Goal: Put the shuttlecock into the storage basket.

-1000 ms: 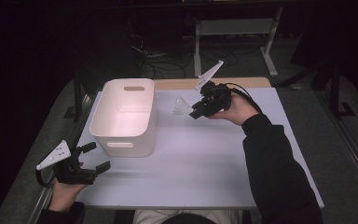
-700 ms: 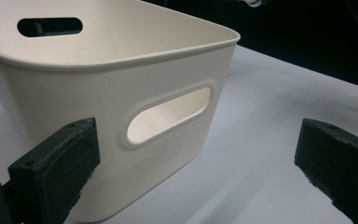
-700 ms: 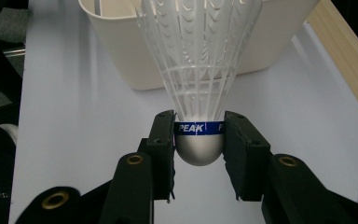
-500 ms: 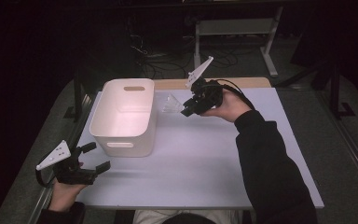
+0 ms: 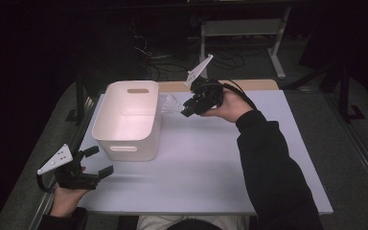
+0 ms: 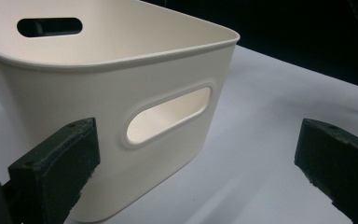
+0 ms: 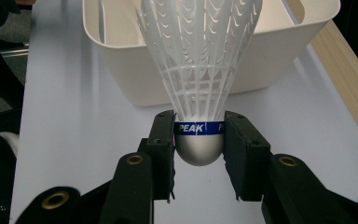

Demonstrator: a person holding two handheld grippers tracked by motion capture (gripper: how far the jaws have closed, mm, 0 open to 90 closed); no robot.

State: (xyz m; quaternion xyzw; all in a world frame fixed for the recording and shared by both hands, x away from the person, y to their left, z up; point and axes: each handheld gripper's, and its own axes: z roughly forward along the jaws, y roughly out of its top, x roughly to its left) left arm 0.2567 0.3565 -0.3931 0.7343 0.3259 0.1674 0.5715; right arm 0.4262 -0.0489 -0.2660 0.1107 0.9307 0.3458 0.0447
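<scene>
The shuttlecock (image 7: 200,70) is picked up but not yet in the bin (image 5: 129,120): the right gripper (image 5: 188,108) has its jaws clamped on the cork base and holds it off the desk (image 5: 211,158) just beside the bin's right rim, skirt toward the bin, so carrying it over and dropping it in probably remains. The right arm reaches forward across the desk. The left gripper (image 5: 98,163) rests at the near left corner, jaws wide and holding nothing, facing the bin's near wall.

White bin (image 5: 127,122) on pale table (image 5: 211,167)

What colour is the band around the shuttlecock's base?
Blue with white lettering, around the shuttlecock just above its silvery-grey rounded base; clearest in the right gripper view.
</scene>
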